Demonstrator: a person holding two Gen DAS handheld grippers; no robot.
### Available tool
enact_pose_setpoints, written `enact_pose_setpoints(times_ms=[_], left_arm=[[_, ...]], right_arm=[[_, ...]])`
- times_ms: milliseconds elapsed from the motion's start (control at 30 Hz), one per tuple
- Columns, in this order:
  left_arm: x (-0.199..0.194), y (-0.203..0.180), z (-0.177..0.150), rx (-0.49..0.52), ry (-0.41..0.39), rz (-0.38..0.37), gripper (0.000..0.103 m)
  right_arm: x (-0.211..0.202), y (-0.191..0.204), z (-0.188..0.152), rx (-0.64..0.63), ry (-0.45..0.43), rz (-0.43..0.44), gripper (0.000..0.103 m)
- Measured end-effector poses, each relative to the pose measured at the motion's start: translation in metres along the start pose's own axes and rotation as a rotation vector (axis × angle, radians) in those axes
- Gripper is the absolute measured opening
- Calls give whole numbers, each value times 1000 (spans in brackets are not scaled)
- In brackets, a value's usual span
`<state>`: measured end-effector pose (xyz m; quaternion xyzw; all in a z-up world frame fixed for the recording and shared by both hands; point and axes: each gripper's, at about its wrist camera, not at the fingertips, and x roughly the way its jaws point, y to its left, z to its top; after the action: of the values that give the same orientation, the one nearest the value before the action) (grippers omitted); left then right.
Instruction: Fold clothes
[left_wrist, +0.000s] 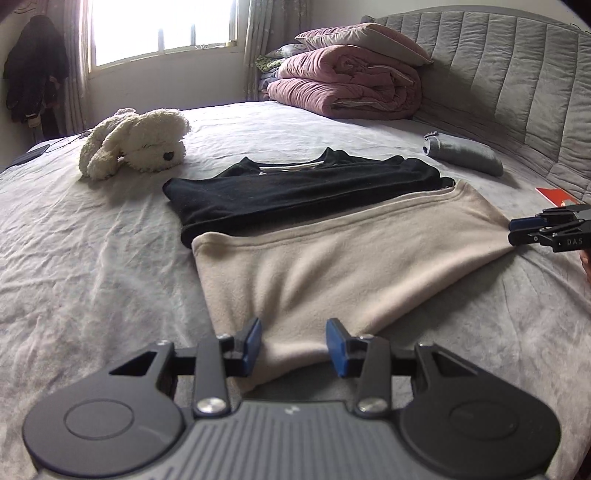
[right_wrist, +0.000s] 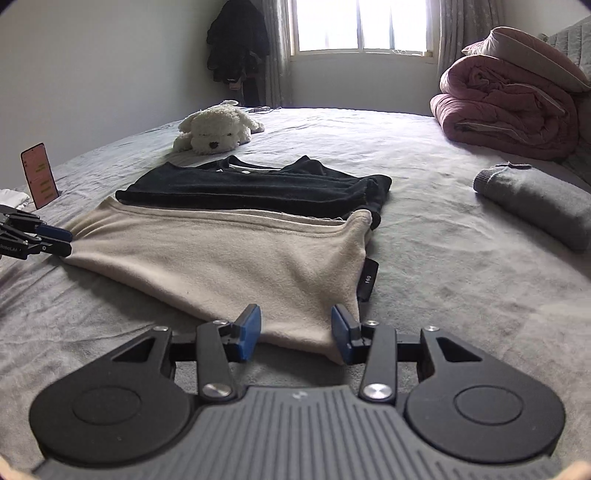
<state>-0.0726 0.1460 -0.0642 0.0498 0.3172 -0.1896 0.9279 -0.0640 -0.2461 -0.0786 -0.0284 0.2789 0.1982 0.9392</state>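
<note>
On the bed (left_wrist: 92, 266), I see both hand-held grippers released around the beige garment's (left_wrist: 332, 266) corners: left (left_wrist: 293, 347), right (right_wrist: 295, 334). Only the right wrist view shows a phone (right_wrist: 40, 175) at 10 o'clock.

A grey bed (right_wrist: 424, 229) carries a beige garment (right_wrist: 229, 258) near, black garment (right_wrist: 258, 188) behind, plush dog (right_wrist: 218, 129) far.

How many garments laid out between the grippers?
2 seen. Beige garment nearest, its near corners between each gripper's open fingers; black garment just behind, its near edge tucked under the beige. More could be hidden beneath.
</note>
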Motion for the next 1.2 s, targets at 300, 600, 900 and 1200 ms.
enact_pose_setpoints(times_ms=[300, 600, 900, 1200], left_arm=[[28, -14, 27, -46, -27, 20, 44], [21, 26, 25, -306, 0, 19, 44], [3, 75, 15, -557, 92, -107, 47], [19, 104, -9, -811, 270, -276, 46]], right_arm=[[23, 3, 20, 36, 0, -52, 44], [26, -11, 25, 95, 40, -50, 43], [-3, -48, 23, 331, 146, 30, 55], [3, -95, 8, 729, 254, 213, 55]])
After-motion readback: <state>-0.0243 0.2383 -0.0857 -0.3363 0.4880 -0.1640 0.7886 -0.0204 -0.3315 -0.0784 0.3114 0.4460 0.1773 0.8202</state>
